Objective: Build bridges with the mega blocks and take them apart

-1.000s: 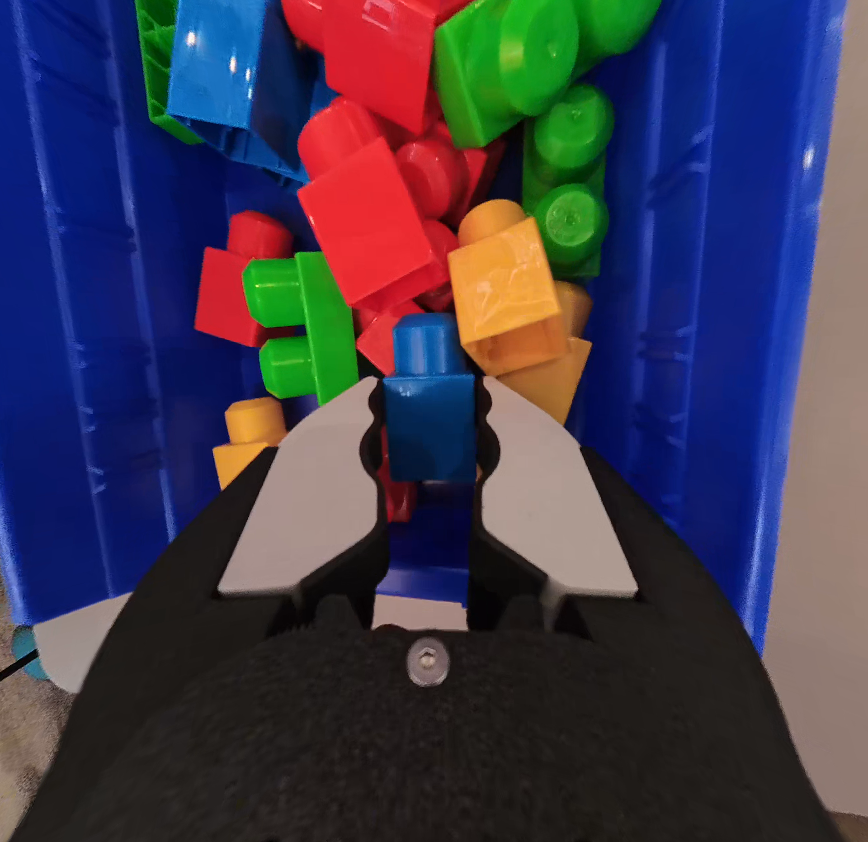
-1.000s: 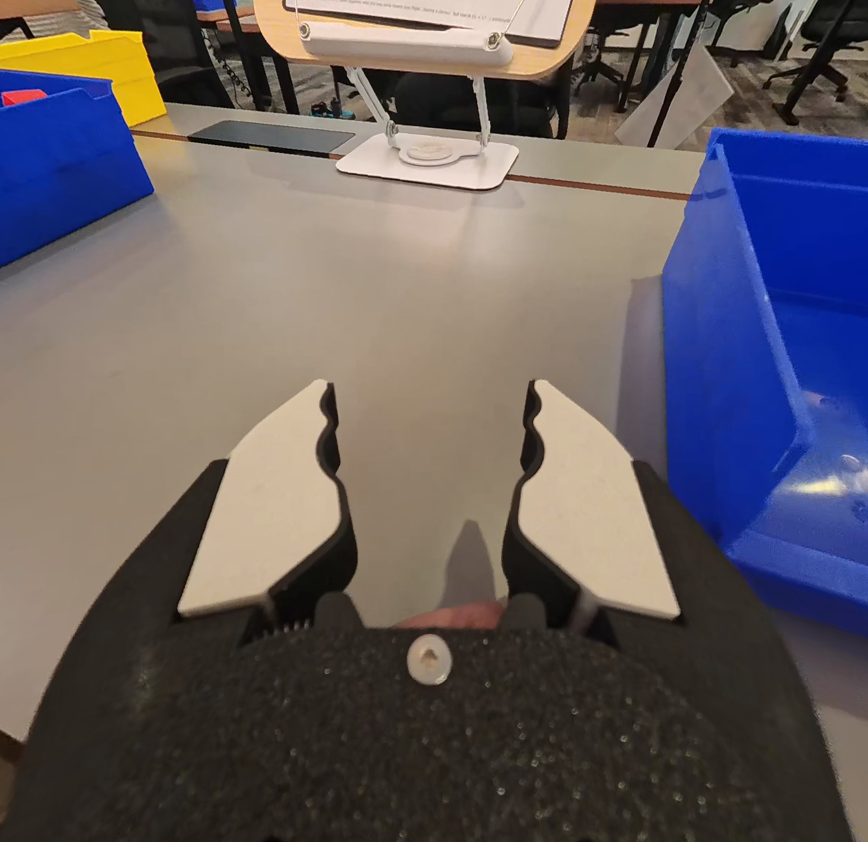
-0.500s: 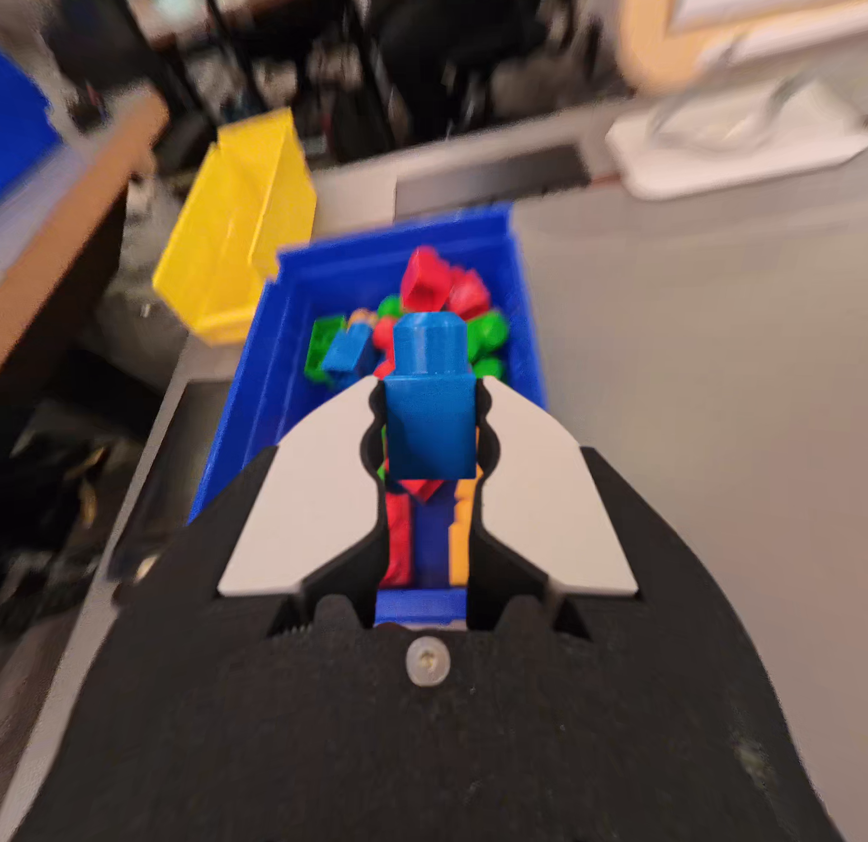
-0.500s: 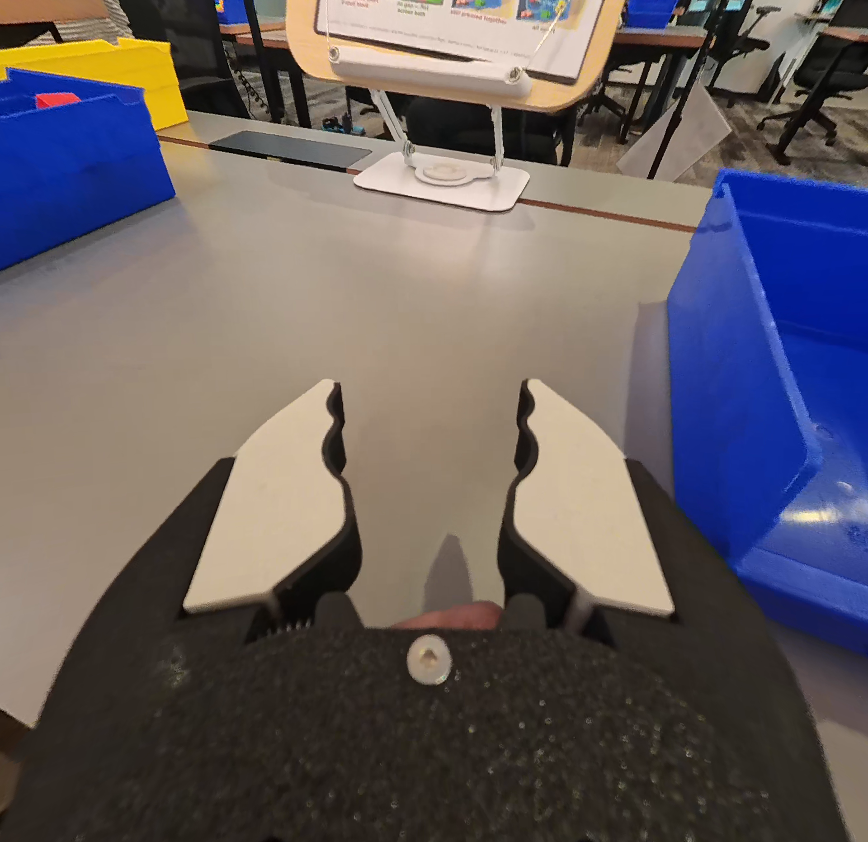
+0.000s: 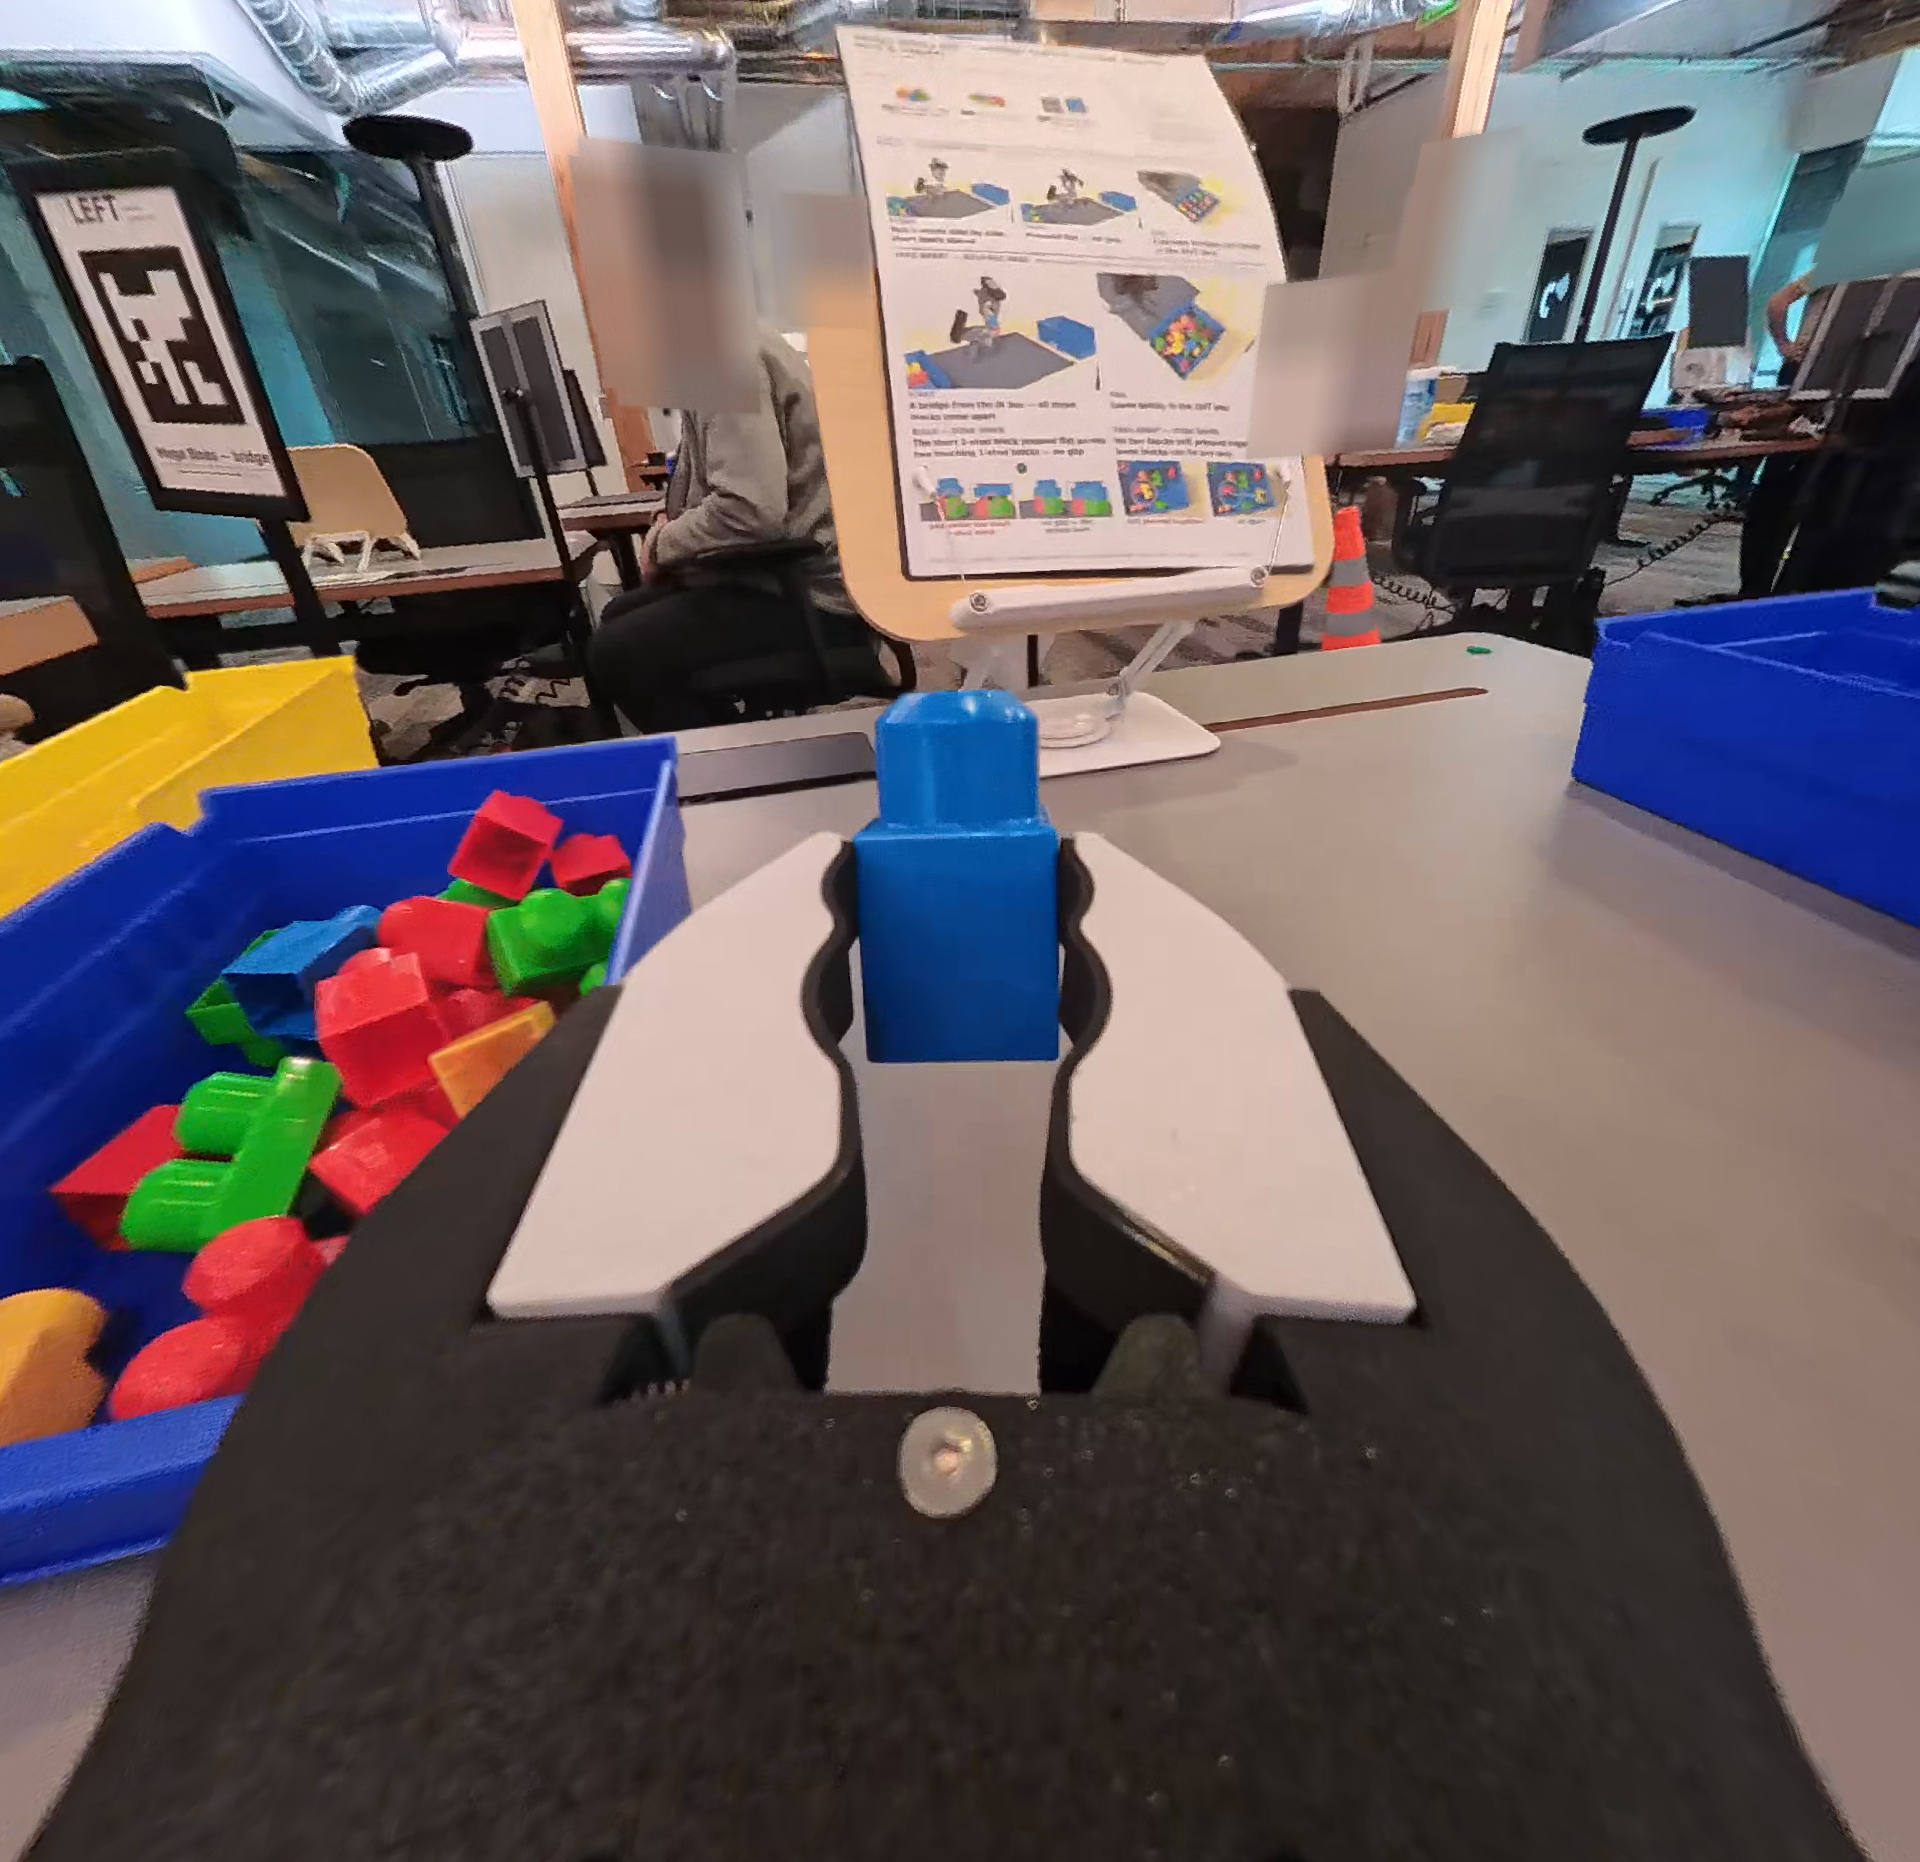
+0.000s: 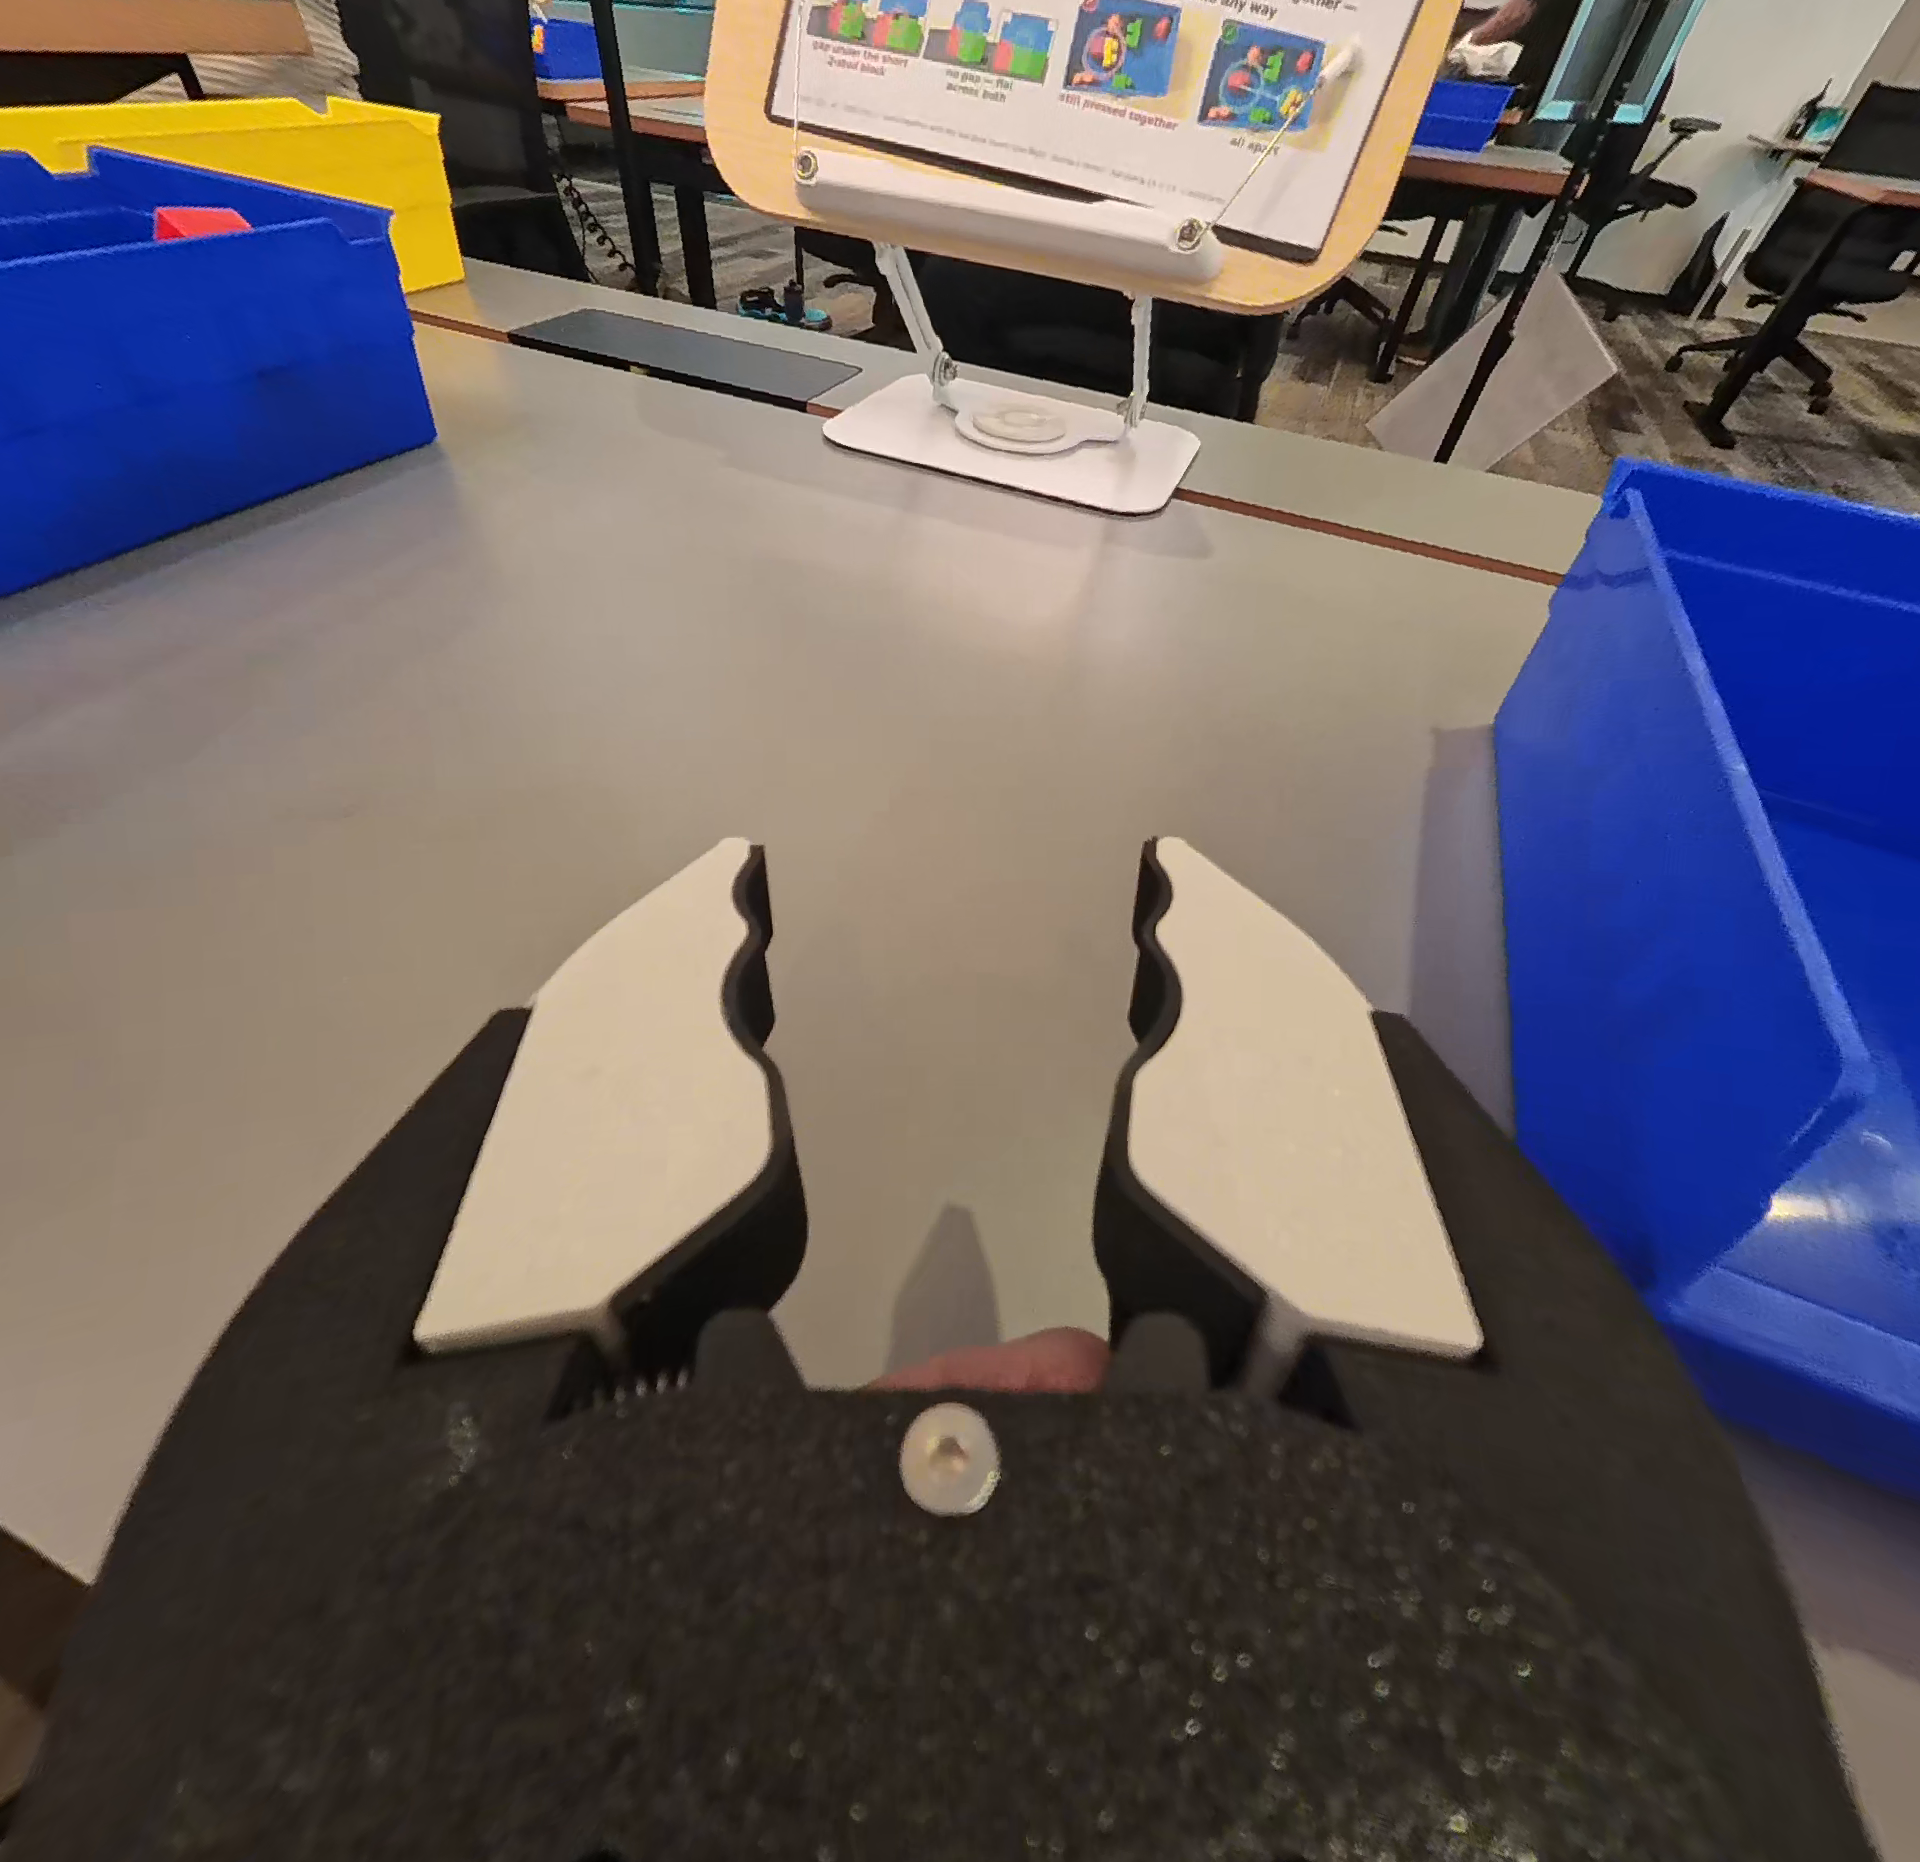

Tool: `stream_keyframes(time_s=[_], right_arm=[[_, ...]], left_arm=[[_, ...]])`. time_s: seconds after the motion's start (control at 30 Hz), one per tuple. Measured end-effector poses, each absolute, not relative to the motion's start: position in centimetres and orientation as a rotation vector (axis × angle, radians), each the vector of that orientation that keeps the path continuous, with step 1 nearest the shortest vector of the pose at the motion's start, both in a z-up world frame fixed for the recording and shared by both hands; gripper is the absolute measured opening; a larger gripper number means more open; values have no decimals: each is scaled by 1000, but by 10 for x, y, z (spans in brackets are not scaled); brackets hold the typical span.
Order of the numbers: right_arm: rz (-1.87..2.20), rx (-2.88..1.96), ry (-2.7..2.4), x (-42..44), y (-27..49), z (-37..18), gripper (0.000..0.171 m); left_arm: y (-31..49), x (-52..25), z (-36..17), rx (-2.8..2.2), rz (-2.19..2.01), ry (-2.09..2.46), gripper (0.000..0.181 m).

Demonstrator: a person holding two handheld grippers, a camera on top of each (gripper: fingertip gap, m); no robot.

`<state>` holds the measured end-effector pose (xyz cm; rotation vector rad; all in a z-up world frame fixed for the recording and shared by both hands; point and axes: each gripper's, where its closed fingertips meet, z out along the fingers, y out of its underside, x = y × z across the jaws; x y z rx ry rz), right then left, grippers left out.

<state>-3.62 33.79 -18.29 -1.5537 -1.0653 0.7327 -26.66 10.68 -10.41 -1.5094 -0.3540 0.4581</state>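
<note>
Above the grey worktop, the left gripper clamps a blue one-stud block by its flat sides, stud pointing forward, which leaves the hollow base free for seating. Just left stands the blue supply bin of loose mega blocks; a yellow bin sits behind it. The right gripper hovers with jaws wide apart and empty, presumably kept ready to assist. A second blue bin, apparently empty, stands at the right, and a document stand at the far edge. Nothing obstructs the central build area.
</note>
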Motion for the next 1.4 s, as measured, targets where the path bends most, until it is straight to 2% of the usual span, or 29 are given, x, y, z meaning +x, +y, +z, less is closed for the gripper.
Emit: stream_keyframes(time_s=[0.27, 0.57, 1.4], right_arm=[[734, -1556, -1063, -33, 339, -181, 65], [728, -1560, -1043, -27, 346, -178, 64], [718, -1569, -1058, -26, 349, -182, 63]], left_arm=[[183, -267, -132, -1646, 314, -259, 36], [268, -302, -208, -1991, 178, -209, 36], [277, -290, -260, -2294, 82, -168, 36]])
